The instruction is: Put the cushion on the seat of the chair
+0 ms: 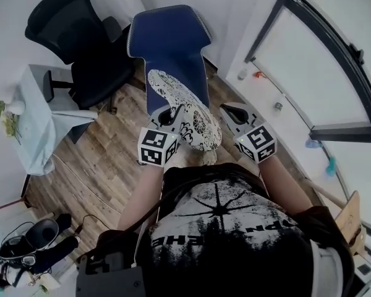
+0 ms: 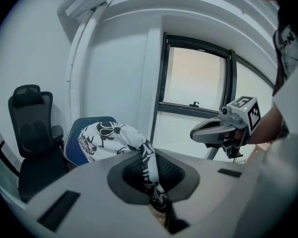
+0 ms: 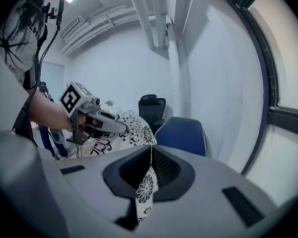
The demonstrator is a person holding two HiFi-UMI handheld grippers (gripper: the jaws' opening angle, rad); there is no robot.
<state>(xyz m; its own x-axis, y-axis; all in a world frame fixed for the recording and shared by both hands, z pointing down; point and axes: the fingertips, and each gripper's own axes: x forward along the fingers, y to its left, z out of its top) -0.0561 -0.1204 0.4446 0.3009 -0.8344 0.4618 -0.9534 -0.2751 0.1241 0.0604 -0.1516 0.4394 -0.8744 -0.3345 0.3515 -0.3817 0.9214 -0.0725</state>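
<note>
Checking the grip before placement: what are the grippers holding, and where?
Both hold the cushion: the left gripper pinches its left edge, the right gripper its right edge, jaws shut on fabric.

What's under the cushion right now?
The blue chair is beneath the cushion; its far part shows. The cushion hides the seat's near part, and whether they touch cannot be told.

Cushion: black-and-white patterned fabric cushion (image 1: 185, 107) between left tongs (image 1: 172, 117) and right tongs (image 1: 226, 111), each clamped on one edge
Behind cushion: blue fabric chair (image 1: 170, 36)
Left of blue chair: black mesh office chair (image 1: 80, 48)
Far left: cloth-covered tabletop (image 1: 37, 122)
</note>
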